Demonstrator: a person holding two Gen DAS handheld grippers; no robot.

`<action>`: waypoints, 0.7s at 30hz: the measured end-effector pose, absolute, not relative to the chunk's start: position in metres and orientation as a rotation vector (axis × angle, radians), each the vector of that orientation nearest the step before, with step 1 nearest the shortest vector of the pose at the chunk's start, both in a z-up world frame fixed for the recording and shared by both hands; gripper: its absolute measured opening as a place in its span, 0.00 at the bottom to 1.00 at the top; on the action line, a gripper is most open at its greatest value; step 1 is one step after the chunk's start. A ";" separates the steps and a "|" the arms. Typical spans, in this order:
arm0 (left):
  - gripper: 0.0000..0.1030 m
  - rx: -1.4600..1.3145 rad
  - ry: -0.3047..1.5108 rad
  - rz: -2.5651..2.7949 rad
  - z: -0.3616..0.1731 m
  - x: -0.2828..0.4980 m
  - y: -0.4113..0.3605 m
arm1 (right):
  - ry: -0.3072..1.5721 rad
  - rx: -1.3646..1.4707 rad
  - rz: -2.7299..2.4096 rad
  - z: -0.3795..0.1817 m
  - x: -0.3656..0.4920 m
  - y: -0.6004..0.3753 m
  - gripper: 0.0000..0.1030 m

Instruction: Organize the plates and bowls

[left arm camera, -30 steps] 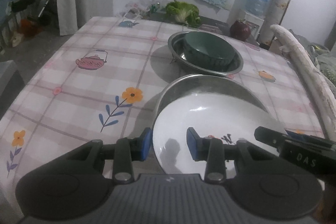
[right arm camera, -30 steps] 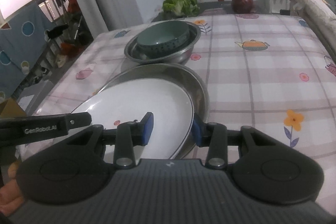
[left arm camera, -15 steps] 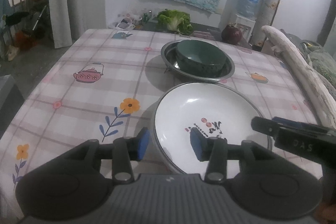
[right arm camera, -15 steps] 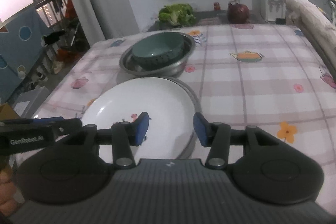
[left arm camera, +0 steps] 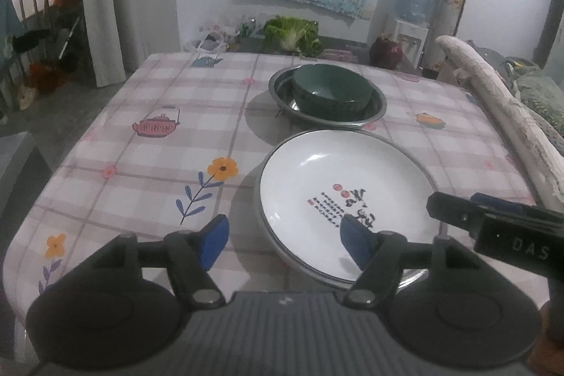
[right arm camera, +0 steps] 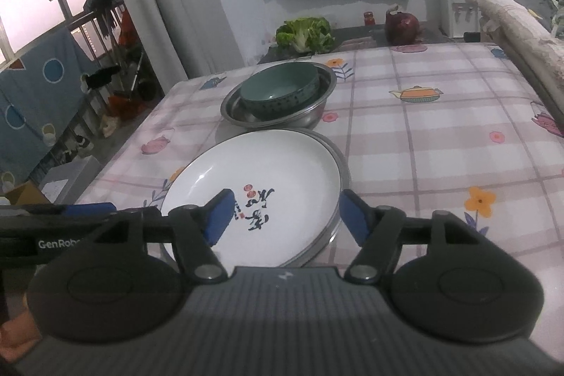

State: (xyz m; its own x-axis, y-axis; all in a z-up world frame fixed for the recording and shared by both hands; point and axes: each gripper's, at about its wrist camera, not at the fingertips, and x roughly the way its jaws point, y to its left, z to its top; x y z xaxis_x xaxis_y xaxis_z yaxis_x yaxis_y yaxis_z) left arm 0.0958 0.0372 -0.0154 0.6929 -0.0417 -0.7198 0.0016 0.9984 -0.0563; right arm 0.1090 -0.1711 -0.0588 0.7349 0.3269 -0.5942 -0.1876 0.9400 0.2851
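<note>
I have both sets of tongs, left (left arm camera: 283, 244) and right (right arm camera: 283, 217), opening with nothing gripped, since the white plate (left arm camera: 347, 199) sits nested in its steel dish (right arm camera: 343, 168), bowls (left arm camera: 331, 92) at twelve o'clock.

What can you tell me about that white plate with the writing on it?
The white plate is round, shallow and glossy, like glazed ceramic, with a thin dark rim line, black brush writing and small red marks inside. It is empty and lies flat, nested in a metal dish on the table, in front of the green bowl. Neither gripper touches it.
</note>
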 end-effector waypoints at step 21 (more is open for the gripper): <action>0.72 -0.003 0.774 -0.014 0.000 0.114 0.013 | 0.684 0.261 0.254 -0.047 0.108 -0.218 0.68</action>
